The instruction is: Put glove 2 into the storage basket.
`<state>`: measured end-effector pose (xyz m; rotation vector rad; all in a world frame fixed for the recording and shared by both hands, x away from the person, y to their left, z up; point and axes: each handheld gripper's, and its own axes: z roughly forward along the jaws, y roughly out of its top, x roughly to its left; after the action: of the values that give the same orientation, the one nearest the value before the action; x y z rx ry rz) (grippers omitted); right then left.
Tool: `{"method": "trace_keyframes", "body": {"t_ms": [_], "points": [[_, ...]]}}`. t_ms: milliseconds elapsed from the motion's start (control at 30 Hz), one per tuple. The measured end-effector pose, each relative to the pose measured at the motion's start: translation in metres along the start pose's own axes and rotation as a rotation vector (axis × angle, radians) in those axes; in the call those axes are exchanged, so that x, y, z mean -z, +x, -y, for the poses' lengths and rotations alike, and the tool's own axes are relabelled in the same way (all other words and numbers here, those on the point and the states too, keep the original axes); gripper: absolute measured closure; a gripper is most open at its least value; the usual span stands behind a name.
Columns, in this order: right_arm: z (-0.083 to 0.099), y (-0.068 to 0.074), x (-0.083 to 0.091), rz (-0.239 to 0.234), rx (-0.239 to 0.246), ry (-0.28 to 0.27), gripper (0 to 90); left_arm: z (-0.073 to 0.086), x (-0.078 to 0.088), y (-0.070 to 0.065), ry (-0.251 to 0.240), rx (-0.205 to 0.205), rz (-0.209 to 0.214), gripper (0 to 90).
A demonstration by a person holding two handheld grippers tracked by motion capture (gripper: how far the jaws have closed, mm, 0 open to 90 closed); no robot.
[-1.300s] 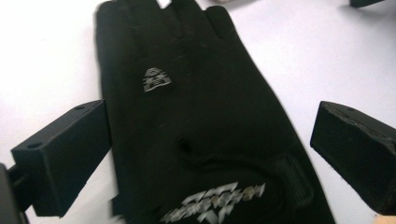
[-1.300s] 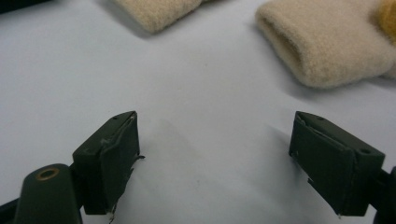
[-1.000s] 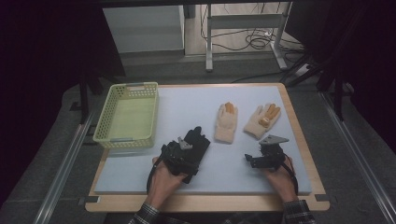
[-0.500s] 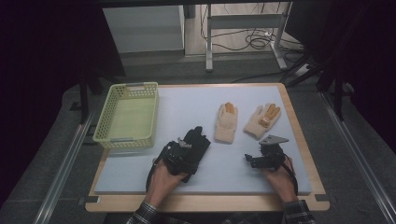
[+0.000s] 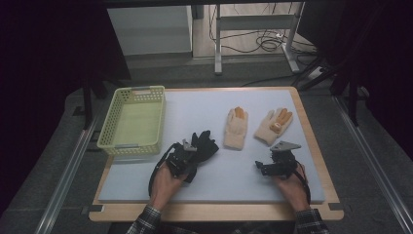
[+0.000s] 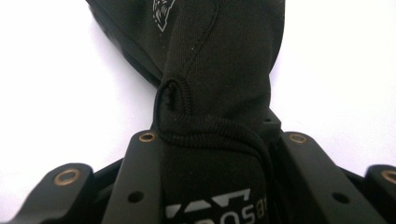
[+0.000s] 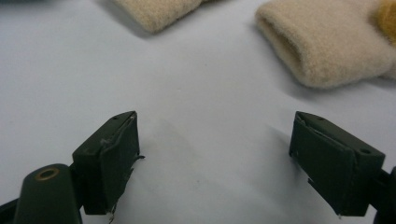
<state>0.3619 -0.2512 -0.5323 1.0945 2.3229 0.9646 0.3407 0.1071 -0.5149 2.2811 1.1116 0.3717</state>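
Observation:
A black glove [image 5: 205,145] lies on the pale mat left of centre, fingers pointing away. My left gripper [image 5: 188,155] sits at its near end. In the left gripper view the glove's cuff [image 6: 219,70] fills the gap of the left gripper [image 6: 222,138]; its jaws have just been closing and now press the cuff from both sides. Two beige gloves with orange patches [image 5: 235,127] [image 5: 273,126] lie further right. My right gripper [image 5: 265,168] rests low in front of them, open, with bare mat between the jaws of the right gripper [image 7: 215,149]; the beige cuffs [image 7: 322,42] [image 7: 154,11] lie beyond.
A light green plastic basket [image 5: 130,144] stands at the mat's left edge, with nothing in it. The blue-grey mat [image 5: 219,187] covers a wooden table with a raised rim. Metal rails run along both sides.
The left gripper's jaws have drawn in onto the black glove's cuff, and the glove has bunched slightly. The right hand and both beige gloves have stayed in place.

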Motion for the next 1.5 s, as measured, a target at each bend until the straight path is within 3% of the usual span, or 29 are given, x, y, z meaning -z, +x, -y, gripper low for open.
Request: {"method": "trace_keyframes", "body": {"t_ms": [200,367,533,700,733,767,800,900,933,967,1100,1133,1233,1267,1433,1500], "points": [[0.0,0.0,0.0,0.0,0.0,0.0,15.8,-0.014,0.011,0.012,-0.042,0.021,0.006,65.2],[0.0,0.0,0.0,0.0,0.0,0.0,15.8,-0.039,0.023,0.027,-0.059,0.032,-0.012,65.0],[0.0,0.0,0.0,0.0,0.002,-0.001,15.8,-0.05,0.032,0.04,-0.074,0.05,-0.033,64.6],[0.0,0.0,0.0,0.0,0.0,0.0,15.8,-0.06,0.052,0.064,-0.102,0.081,-0.066,64.3],[0.0,0.0,0.0,0.0,0.0,0.0,15.8,-0.06,0.052,0.064,-0.102,0.081,-0.066,64.2],[0.0,0.0,0.0,-0.001,-0.002,0.001,15.8,-0.062,0.058,0.074,-0.109,0.097,-0.087,64.2],[0.0,0.0,0.0,-0.001,-0.002,0.001,15.8,-0.062,0.058,0.074,-0.109,0.097,-0.087,64.1],[0.0,0.0,0.0,0.0,0.0,0.0,15.8,-0.063,0.071,0.095,-0.121,0.135,-0.127,63.9],[0.0,0.0,0.0,0.0,0.0,0.0,15.8,-0.063,0.071,0.095,-0.121,0.135,-0.127,63.9],[0.0,0.0,0.0,0.0,0.0,0.0,15.8,-0.062,0.077,0.106,-0.123,0.155,-0.147,63.9],[0.0,0.0,0.0,0.0,0.0,-0.002,15.8,-0.056,0.088,0.128,-0.116,0.188,-0.191,63.6],[0.0,0.0,0.0,0.0,0.0,-0.002,15.8,-0.056,0.088,0.128,-0.116,0.188,-0.191,63.6],[0.0,0.0,0.0,0.0,0.0,-0.002,15.8,-0.048,0.097,0.151,-0.111,0.228,-0.232,63.5],[0.0,0.0,0.0,0.0,-0.001,-0.002,15.8,-0.048,0.097,0.151,-0.111,0.228,-0.232,63.4],[0.0,0.0,0.0,0.0,-0.001,-0.002,15.8,-0.033,0.101,0.181,-0.093,0.278,-0.278,63.0],[0.0,0.0,0.0,0.0,-0.001,-0.003,15.8,-0.03,0.1,0.186,-0.087,0.287,-0.285,62.9]]}}
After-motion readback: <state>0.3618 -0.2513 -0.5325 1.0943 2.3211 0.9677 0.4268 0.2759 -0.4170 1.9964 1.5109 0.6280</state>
